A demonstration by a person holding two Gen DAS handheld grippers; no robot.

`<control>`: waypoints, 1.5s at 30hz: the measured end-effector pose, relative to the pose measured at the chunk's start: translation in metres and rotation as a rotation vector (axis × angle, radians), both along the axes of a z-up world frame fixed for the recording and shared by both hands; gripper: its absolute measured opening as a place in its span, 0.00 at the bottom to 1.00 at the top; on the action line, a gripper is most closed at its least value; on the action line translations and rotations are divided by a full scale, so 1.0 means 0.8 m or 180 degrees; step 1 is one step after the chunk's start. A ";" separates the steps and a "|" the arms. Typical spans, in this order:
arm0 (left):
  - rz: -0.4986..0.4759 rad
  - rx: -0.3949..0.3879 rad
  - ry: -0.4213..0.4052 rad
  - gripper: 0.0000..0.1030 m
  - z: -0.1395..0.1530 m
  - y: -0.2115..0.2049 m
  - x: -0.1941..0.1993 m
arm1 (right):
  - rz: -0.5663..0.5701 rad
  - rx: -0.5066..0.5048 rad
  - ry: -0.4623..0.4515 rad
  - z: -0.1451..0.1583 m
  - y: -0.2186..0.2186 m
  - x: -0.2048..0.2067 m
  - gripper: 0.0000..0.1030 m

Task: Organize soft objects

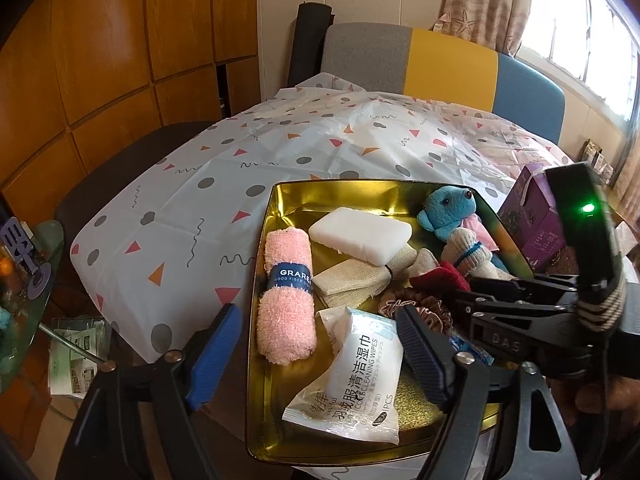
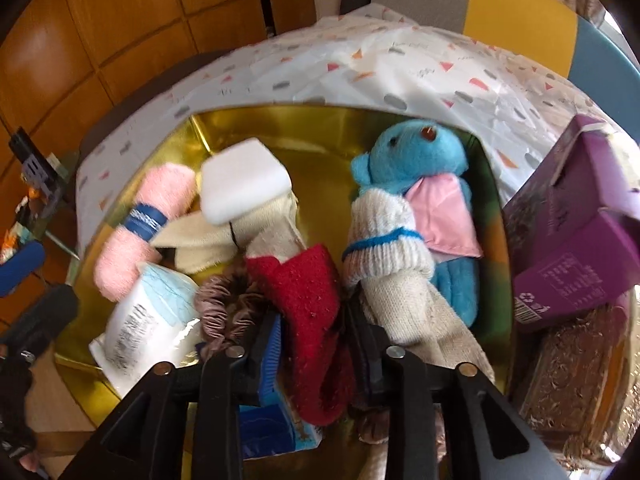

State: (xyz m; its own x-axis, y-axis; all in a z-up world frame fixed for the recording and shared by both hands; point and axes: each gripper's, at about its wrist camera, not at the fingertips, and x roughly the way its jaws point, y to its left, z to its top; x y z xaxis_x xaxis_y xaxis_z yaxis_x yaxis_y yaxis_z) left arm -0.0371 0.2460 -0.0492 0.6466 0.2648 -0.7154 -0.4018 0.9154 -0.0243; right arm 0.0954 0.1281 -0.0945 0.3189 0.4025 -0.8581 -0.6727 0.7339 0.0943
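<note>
Two handheld grippers work over a shallow gold tray (image 1: 280,216) that sits on a table covered with a white patterned cloth (image 1: 208,184).

From the left wrist view, the left gripper (image 1: 316,356) has its blue-padded fingers (image 1: 212,356) spread wide apart, gripping nothing. Between them, and just ahead, lies a white packet of cleaning wipes (image 1: 356,376). Beyond the left fingertip lies a rolled pink towel (image 1: 286,296) with a dark blue band. Straight ahead of the fingers are a folded cream cloth (image 1: 352,280) and, behind it and partly on it, a white sponge block (image 1: 360,234). Ahead of the right fingertip sits a brown satin scrunchie (image 1: 416,308).

From the right wrist view, the right gripper (image 2: 316,332) has its fingers closed on a red sock (image 2: 312,304), which hangs between them, its upper end ahead of the tips and its lower end drooping back toward the camera. Just right of the fingers lies a cream knitted sock (image 2: 384,248) with a blue stripe, resting against a blue teddy bear (image 2: 416,156) wearing a pink bib; the bear lies along the tray's right wall. Left of the fingers, the scrunchie touches the red sock. Below the fingers, a blue packet (image 2: 268,420) shows partly.

Outside the tray, right of the right gripper, stands a purple box (image 2: 580,240), with a brown patterned box (image 2: 572,380) nearer the camera.
</note>
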 end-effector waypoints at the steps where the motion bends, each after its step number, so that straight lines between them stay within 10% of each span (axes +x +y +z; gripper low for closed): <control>1: 0.0007 0.0006 -0.0009 0.81 0.001 -0.001 0.000 | -0.0008 0.0040 -0.0042 0.005 -0.003 -0.003 0.32; 13: 0.0016 0.0142 -0.0170 1.00 0.018 -0.023 -0.009 | -0.0521 0.0279 -0.0548 0.054 -0.056 -0.039 0.36; 45: 0.0094 0.0329 -0.0261 1.00 0.032 -0.067 -0.017 | -0.1161 0.0334 -0.0845 0.067 -0.138 -0.067 0.36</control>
